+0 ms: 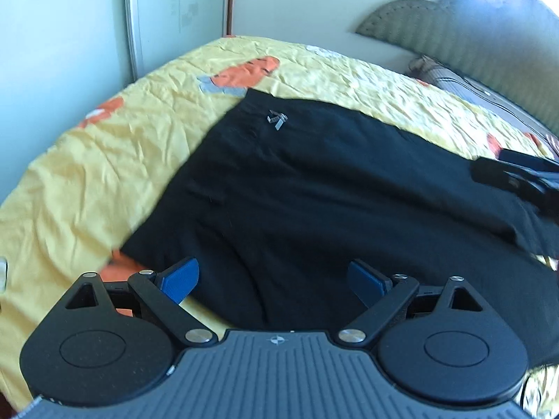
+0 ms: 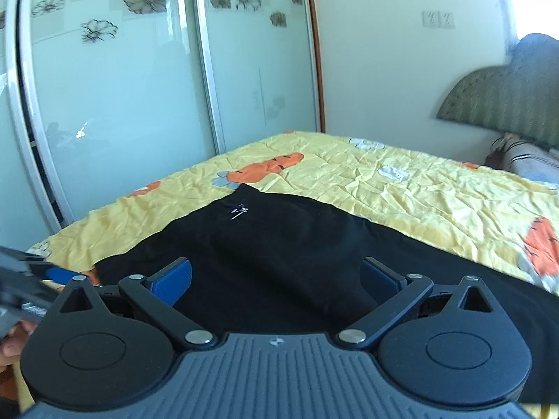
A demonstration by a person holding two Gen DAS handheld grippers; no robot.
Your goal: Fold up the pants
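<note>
Black pants point(image 1: 314, 188) lay flat on yellow bedspread point(image 1: 87, 174). Left gripper point(image 1: 274, 281) and right gripper point(image 2: 276, 279) hovered over them, fingers spread wide, grasping nothing.

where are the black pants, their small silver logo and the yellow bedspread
black pants point(image 1: 297, 192), left wrist view, middle of the fabric
small silver logo point(image 1: 277, 119), left wrist view, centre of the mark
yellow bedspread point(image 2: 419, 192), right wrist view, bare wrinkled patch
</note>
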